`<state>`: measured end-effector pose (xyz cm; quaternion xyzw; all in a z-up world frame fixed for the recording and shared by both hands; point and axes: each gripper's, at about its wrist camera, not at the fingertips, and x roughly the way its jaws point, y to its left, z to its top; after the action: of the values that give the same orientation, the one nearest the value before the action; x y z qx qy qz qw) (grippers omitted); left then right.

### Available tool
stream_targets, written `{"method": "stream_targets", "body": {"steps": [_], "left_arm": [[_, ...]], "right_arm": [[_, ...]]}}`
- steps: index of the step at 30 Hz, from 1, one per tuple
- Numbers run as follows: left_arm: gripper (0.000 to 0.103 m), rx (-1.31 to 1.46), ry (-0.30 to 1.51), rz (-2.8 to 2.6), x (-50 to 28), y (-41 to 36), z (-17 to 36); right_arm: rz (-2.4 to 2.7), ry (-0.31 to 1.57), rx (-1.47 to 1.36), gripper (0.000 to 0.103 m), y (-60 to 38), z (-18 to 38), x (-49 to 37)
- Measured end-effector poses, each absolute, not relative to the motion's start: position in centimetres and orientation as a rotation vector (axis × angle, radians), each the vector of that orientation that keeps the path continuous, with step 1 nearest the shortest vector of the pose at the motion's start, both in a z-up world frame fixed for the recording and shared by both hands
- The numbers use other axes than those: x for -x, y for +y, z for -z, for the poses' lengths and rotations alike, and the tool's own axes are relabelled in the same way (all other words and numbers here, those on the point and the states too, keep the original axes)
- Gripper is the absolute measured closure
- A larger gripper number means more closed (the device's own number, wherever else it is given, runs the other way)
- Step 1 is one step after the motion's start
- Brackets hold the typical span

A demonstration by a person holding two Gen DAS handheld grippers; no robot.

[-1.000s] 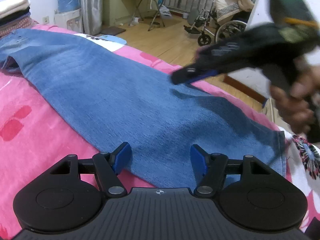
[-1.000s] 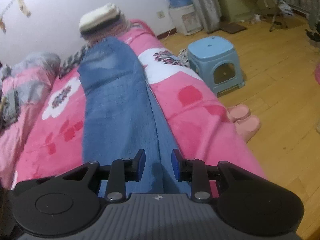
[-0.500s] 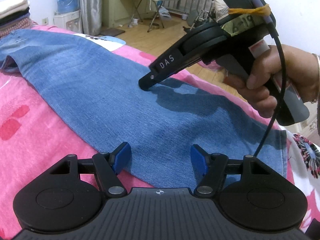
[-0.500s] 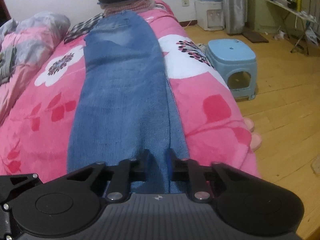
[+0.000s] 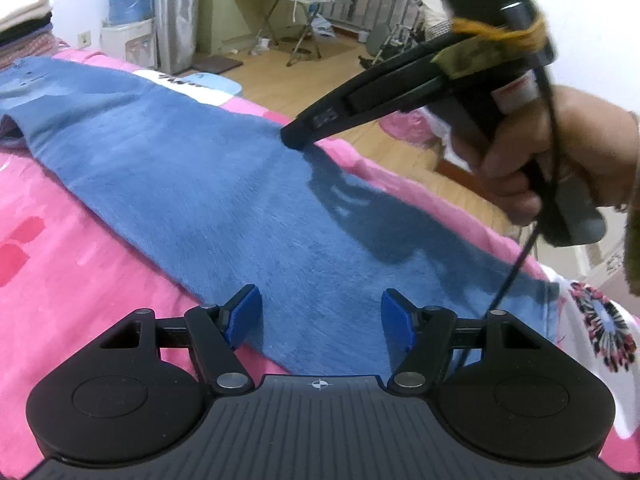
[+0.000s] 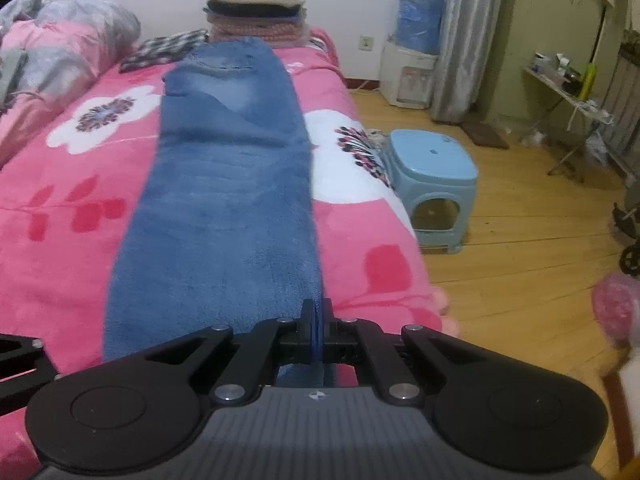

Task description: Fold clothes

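The long blue fleecy trousers [image 6: 224, 200] lie flat along the pink flowered bedspread [image 6: 60, 200], folded leg on leg. My right gripper [image 6: 317, 334] is pinched tight on their floor-side edge near the hem. My left gripper [image 5: 318, 318] hovers wide over the near edge, holding nothing. Judgement: clamp left before lifting, so both corners rise level.

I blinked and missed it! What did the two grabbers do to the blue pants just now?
The right hand-held gripper swung toward the pants' far edge, by the floor, and its jaws closed, pinching the edge of the blue pants. The left hand-held gripper stayed open over the near edge. The pants stayed flat on the pink blanket.
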<state>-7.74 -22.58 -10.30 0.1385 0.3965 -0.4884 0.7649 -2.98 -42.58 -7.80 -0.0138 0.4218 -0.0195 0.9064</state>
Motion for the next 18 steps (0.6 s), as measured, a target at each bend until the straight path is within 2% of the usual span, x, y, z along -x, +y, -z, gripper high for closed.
{"method": "stream_targets", "body": {"steps": [4, 5, 6, 7, 12, 18], "left_arm": [[0.036, -0.329, 0.856, 1.072, 8.1, -22.6, 10.7], [0.036, -0.335, 0.853, 1.075, 8.1, -22.5, 10.8], [0.036, -0.337, 0.852, 1.077, 8.2, -22.5, 10.8], [0.036, -0.336, 0.854, 1.079, 8.3, -22.4, 10.7], [0.036, -0.326, 0.865, 1.081, 8.2, -22.2, 10.6], [0.036, -0.34, 0.865, 1.081, 8.1, -22.6, 10.6]], "right_arm": [[0.061, 0.909, 0.033, 0.101, -43.0, 9.5, 2.4], [0.073, 0.906, 0.02, 0.098, -43.2, 9.6, 2.4], [0.091, 0.895, -0.004, 0.088, -43.7, 9.5, 2.6], [0.118, 0.882, -0.039, 0.085, -44.4, 9.1, 3.1], [0.184, 0.793, -0.249, 0.084, -48.2, 5.6, 9.0], [0.076, 0.805, -0.331, 0.082, -48.4, 3.9, 18.1]]}}
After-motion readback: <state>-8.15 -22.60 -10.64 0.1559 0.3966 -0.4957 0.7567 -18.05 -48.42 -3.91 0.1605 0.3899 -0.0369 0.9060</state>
